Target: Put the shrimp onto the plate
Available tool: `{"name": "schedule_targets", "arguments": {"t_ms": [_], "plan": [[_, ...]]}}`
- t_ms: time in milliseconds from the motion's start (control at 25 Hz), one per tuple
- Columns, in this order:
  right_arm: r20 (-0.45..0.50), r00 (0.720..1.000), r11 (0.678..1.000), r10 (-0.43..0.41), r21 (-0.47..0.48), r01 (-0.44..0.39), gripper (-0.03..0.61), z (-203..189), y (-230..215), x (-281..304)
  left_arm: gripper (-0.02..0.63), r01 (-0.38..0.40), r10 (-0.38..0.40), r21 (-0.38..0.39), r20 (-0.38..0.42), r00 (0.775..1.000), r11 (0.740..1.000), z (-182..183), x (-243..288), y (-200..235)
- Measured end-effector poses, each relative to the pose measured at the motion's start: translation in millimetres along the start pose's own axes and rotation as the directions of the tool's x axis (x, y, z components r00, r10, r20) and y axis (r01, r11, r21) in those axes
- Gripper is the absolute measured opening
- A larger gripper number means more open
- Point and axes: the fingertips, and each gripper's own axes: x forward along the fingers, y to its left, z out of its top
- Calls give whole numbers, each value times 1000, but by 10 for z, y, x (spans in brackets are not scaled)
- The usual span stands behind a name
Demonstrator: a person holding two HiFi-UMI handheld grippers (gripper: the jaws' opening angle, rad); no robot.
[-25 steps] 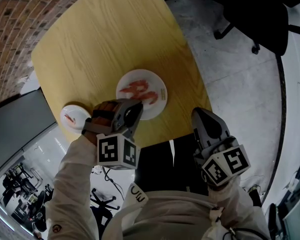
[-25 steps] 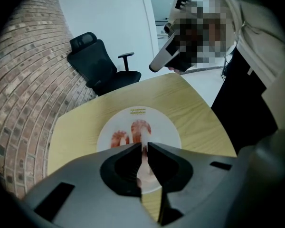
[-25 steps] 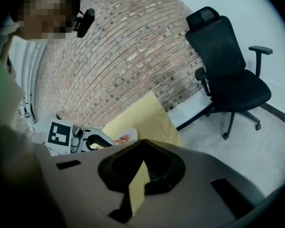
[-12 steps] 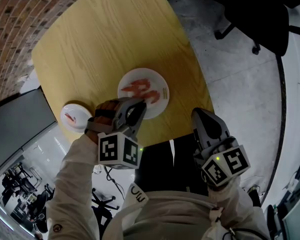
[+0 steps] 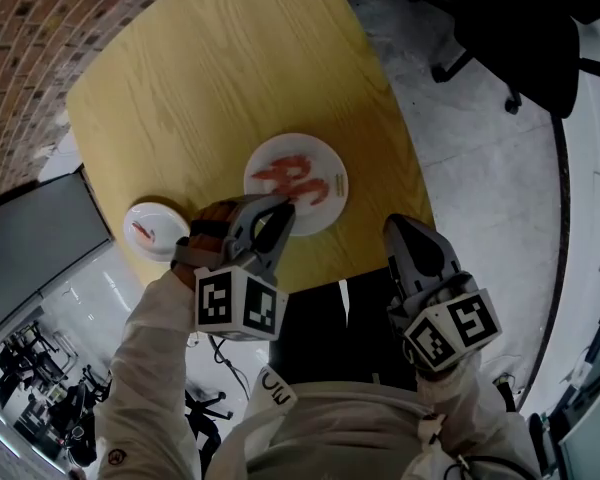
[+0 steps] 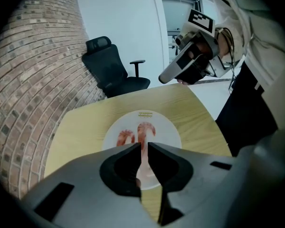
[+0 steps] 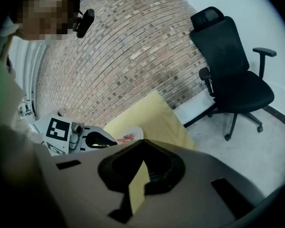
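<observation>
A white plate (image 5: pixel 298 146) with several red shrimp (image 5: pixel 290 176) lies near the front edge of the yellow table (image 5: pixel 210 78). My left gripper (image 5: pixel 278 208) hangs over the plate's near rim and points steeply down. In the left gripper view its jaws (image 6: pixel 143 145) are nearly together on a pale pink shrimp (image 6: pixel 141 167), above the plate (image 6: pixel 168 137). A small white dish (image 5: pixel 165 223) at the left holds one more shrimp (image 5: pixel 142 232). My right gripper (image 5: pixel 400 230) stays off the table's front edge, shut (image 7: pixel 141 142) with nothing in it.
The table's front edge (image 5: pixel 360 258) runs right before my body. A black office chair (image 5: pixel 520 28) stands on the grey floor at the far right. A brick wall (image 5: pixel 30 28) curves round the table's left side.
The left gripper has rolled slightly over the plate's near rim. The right gripper has kept still.
</observation>
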Motion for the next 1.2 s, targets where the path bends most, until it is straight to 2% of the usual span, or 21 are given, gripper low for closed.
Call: {"name": "schedule_targets", "arguments": {"t_ms": [160, 320, 400, 480, 560, 600, 720, 800, 880, 1080, 1120, 1200], "plan": [[-14, 1000, 999, 24, -23, -25, 24, -12, 179, 113, 48, -40, 41, -67, 11, 999, 997, -138, -120, 78], [-31, 998, 998, 52, -44, -54, 25, -55, 408, 244, 50, -74, 77, -170, 12, 997, 983, -377, -271, 124], [-42, 997, 996, 68, -55, -70, 23, -84, 522, 317, 52, -111, 118, -242, 12, 993, 964, -517, -353, 174], [-55, 995, 994, 79, -65, -83, 25, -122, 643, 382, 63, -147, 156, -332, 2, 988, 932, -680, -442, 226], [-71, 993, 992, 93, -76, -99, 25, -154, 773, 453, 94, -178, 193, -450, -13, 981, 875, -854, -552, 278], [-80, 991, 990, 104, -83, -111, 23, -164, 839, 499, 100, -200, 220, -514, -21, 975, 834, -944, -613, 312], [-103, 985, 983, 139, -105, -149, 25, -177, 1048, 653, 101, -267, 311, -675, -58, 949, 688, -1243, -802, 442], [-118, 980, 978, 160, -119, -174, 23, -191, 1180, 751, 112, -304, 349, -743, -102, 932, 596, -1468, -914, 495], [-137, 975, 972, 177, -131, -195, 23, -219, 1301, 844, 130, -337, 368, -784, -151, 918, 521, -1692, -1019, 505], [-180, 962, 959, 206, -158, -235, 24, -304, 1654, 1107, 179, -374, 365, -844, -234, 901, 383, -2255, -1254, 483], [-187, 959, 957, 211, -163, -242, 24, -326, 1722, 1156, 188, -373, 357, -852, -241, 903, 367, -2347, -1281, 463], [-201, 955, 952, 219, -170, -254, 23, -374, 1851, 1241, 202, -362, 337, -860, -242, 910, 359, -2481, -1309, 410]]}}
